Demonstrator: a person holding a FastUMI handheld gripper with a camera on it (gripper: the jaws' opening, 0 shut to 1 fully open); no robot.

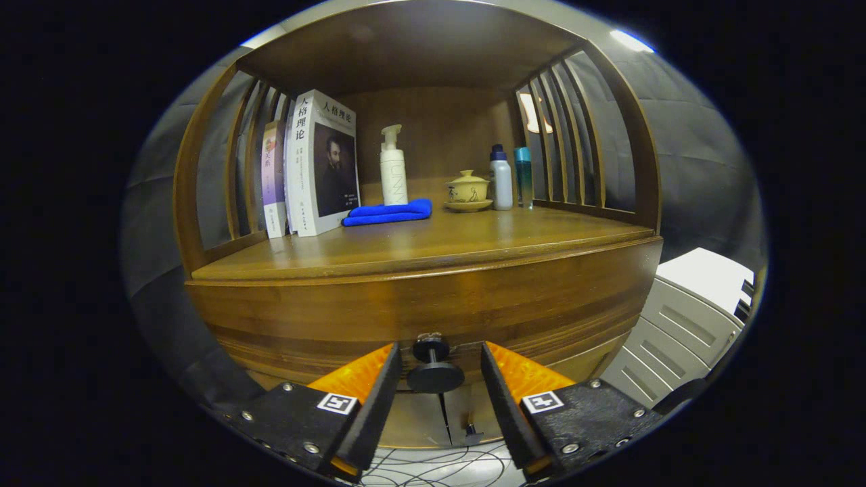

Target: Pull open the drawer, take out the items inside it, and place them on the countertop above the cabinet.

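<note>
A: The claw (pixel 436 379) stands open, one finger on each side of the dark round knob (pixel 434 368) on the drawer (pixel 419 318). There is a gap between each finger and the knob, so nothing is gripped yet.

B: And the drawer itself?

A: Shut, as far as I can tell. Its wooden front sits flush under the countertop (pixel 419 247), and the knob sticks out toward the camera, right between the fingers.

B: So which step is this?

A: The very first, I'd say: lining up on the knob before pulling. Whatever lies inside the drawer is hidden, so I can't name it.

B: What does the next move call for?

A: Closing the fingers on the knob, best on its thin neck behind the round head, so the grip doesn't slide off. Then a straight pull back, level with the drawer, not tilted.

B: Is there room on top for the things?

A: Yes. The front part of the countertop is bare. Further back stand some books (pixel 314 166) on the left, a folded blue cloth (pixel 389 212) beside them, a white pump bottle (pixel 393 169) behind the cloth, a small lidded cup (pixel 467 189) on a saucer, and two more bottles (pixel 511 177) to the right.

B: Anything else nearby?

A: A pale cabinet (pixel 683 318) stands beside the wooden one, on the right, and cables (pixel 440 467) lie on the floor below.
</note>
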